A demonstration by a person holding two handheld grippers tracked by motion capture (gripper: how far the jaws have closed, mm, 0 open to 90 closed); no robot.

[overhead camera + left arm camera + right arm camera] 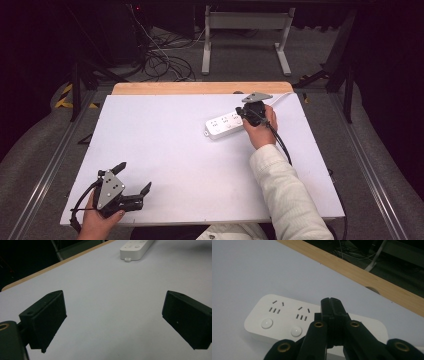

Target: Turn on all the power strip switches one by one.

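The white table [165, 150] carries a white power strip [225, 125] at about one o'clock, near the wooden far edge. The right gripper [332, 312], jaws pressed together and empty, hangs over the strip's switches; a careless poke could skid the strip sideways. The left gripper [132, 182], jaws spread, idles at seven o'clock, too far to steady it

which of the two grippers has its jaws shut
The right gripper, over the white power strip at the table's far side; its jaws press together. The left gripper, near the front edge, has jaws spread wide.
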